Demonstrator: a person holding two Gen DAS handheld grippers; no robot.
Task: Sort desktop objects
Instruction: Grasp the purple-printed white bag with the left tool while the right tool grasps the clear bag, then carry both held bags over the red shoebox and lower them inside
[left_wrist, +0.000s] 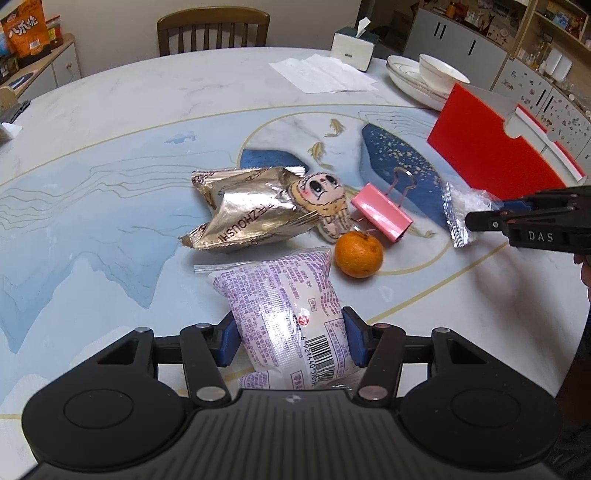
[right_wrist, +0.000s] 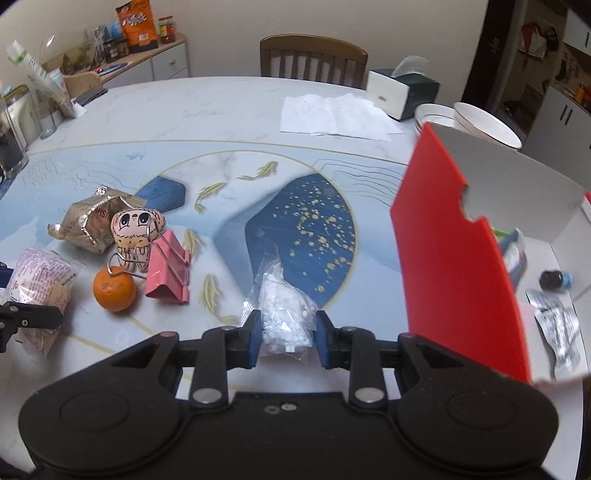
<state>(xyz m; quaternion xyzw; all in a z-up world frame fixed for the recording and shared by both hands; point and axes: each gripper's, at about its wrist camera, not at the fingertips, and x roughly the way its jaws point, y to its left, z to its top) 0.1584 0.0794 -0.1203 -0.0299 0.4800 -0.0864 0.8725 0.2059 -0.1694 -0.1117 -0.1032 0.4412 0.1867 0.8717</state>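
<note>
1. While both grippers straddle packets near the table's (left_wrist: 110, 110) front edge, nothing is lifted yet: the left gripper (left_wrist: 291, 341) has its pads touching the sides of the purple snack bag (left_wrist: 284, 314), apparently pinching it.
2. Likewise, the right gripper (right_wrist: 288, 334) closes on the clear bag of white bits (right_wrist: 282, 314), probably because the red box (right_wrist: 461, 258) stands open just to its right.
3. Near the table's middle, the orange (left_wrist: 358, 254), pink clip (left_wrist: 382, 212), doll (left_wrist: 325, 203) and foil packet (left_wrist: 251, 210) sit bunched, unsorted.

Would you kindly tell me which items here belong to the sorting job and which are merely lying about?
Job: purple snack pack, clear bag of white bits, orange, pink binder clip, gold packet, doll, red box.
Lying about: tissue box, papers, bowls.
</note>
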